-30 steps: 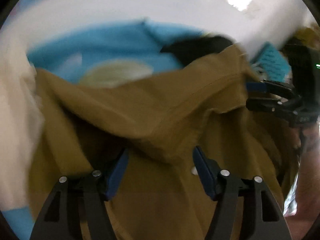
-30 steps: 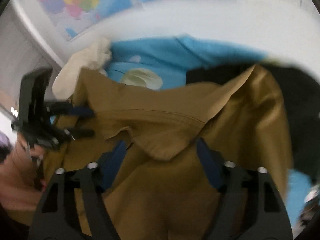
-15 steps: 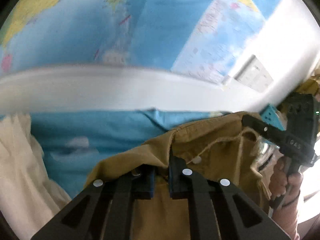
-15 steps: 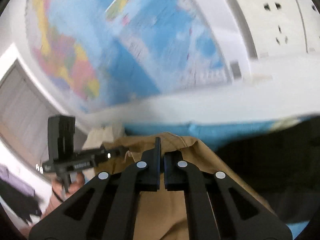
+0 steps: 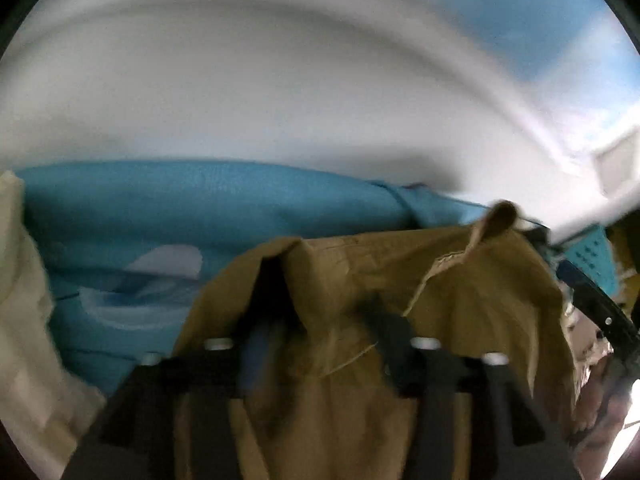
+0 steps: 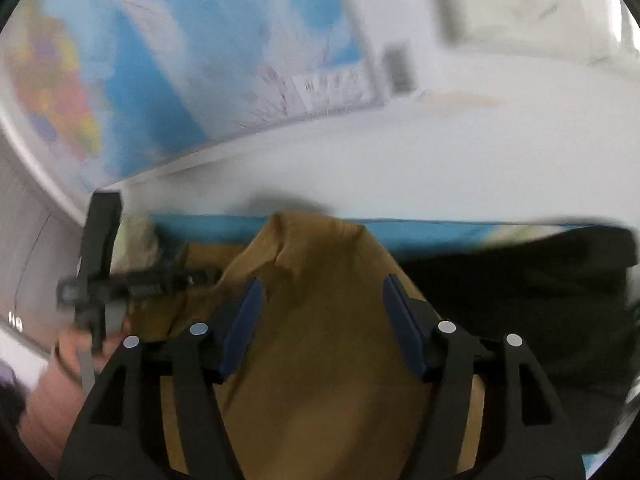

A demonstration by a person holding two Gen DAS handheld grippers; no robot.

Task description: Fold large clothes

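A brown garment (image 5: 460,300) lies bunched on a blue cloth (image 5: 200,208). My left gripper (image 5: 320,332) hovers just over its folded top edge. The jaws are opening, and brown fabric sits between them without being pinched. In the right wrist view the same brown garment (image 6: 320,360) humps up between the blue pads of my right gripper (image 6: 320,292), whose jaws are also opening and stand clear of the cloth. The left gripper (image 6: 100,280) shows at the left there, held by a hand. The right gripper (image 5: 592,304) is at the right edge of the left wrist view.
A cream cloth (image 5: 20,320) lies at the left and a black garment (image 6: 520,300) at the right. The white table (image 5: 280,100) runs back to a wall with a coloured map (image 6: 160,60). A teal perforated basket (image 5: 592,260) sits at the far right.
Half a second ago both grippers were shut on the brown garment's top edge. Now both sets of jaws have spread and the fabric has slipped free. Both views are blurred by motion.
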